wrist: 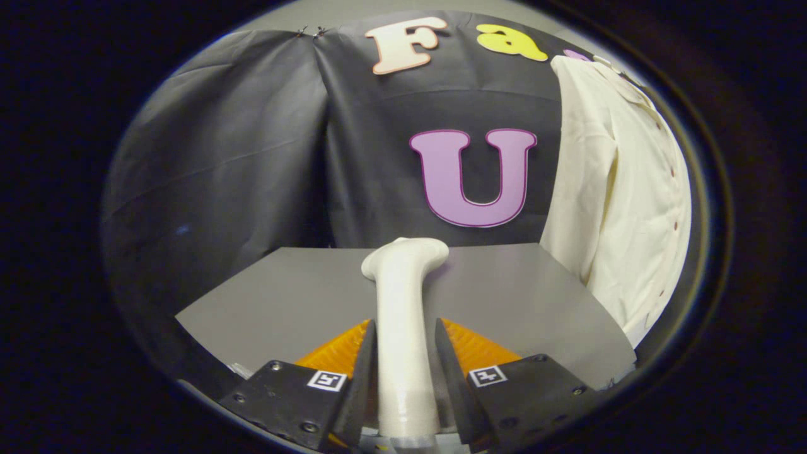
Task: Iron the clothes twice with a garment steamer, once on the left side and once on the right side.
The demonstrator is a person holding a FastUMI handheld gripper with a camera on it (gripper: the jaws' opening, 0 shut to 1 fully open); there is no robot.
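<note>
The tongs (405,353) were closed on the handle of the steamer (403,328), one finger pressing each side. It was smooth and pale, widening to a bent head just beyond the fingertips, above a grey table (302,296). Farther right hung a cream buttoned shirt (630,202).

A flat grey table (302,296) is seen across the lower middle of the frame, against the black cloth wall, and a white garment steamer (403,315) appears to be lying on it, though contact cannot be made out.
</note>
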